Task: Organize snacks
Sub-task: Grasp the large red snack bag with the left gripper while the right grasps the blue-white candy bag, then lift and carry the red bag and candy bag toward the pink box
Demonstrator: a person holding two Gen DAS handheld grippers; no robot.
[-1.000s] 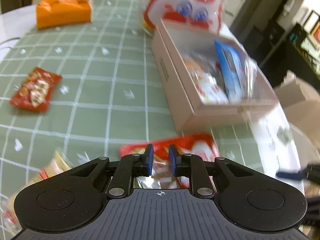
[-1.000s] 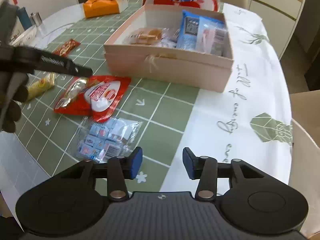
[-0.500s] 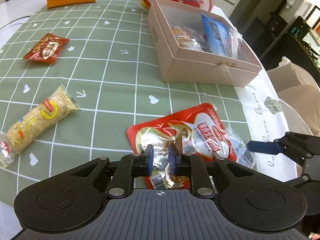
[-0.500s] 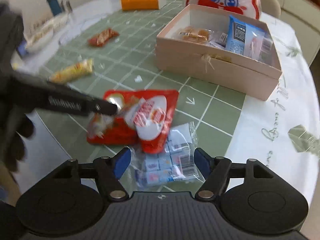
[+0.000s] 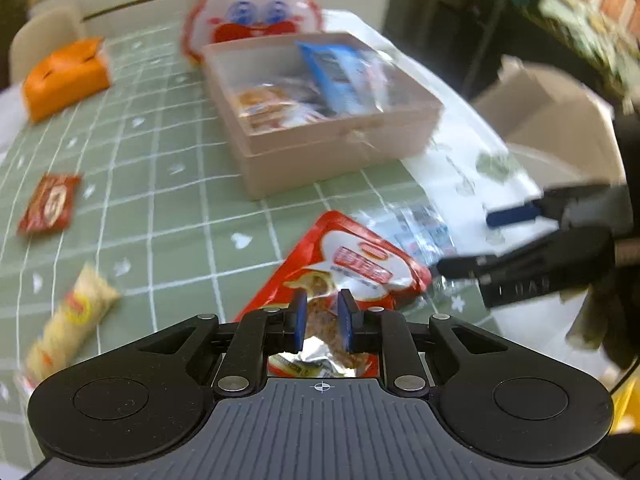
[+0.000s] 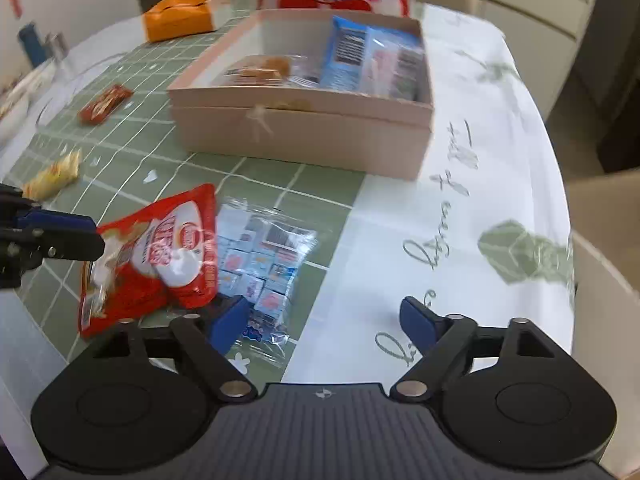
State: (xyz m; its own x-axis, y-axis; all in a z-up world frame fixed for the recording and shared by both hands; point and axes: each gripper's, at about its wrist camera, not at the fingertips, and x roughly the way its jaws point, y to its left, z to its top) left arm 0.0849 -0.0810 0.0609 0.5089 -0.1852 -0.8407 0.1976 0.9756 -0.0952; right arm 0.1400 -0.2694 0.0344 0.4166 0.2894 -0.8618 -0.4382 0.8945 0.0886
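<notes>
Right now your left gripper (image 5: 321, 326) is clamped on the near edge of the red snack bag (image 5: 352, 268), lifting it off the green cloth. Carry it high over the pink box (image 6: 304, 136) wall before releasing. Your right gripper (image 6: 320, 322), jaws just spread wide and empty, hovers over the clear candy packet (image 6: 264, 264); centre on it before closing.

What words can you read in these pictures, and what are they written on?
Nothing reads for certain.
Tablecloth: green cursive writing, too loopy and cut off to quote.
Red snack bag: a red label with white print, too blurred to read.
Blue packet in the box: print too small.
Clear candy bag: tiny labels, unreadable.
</notes>
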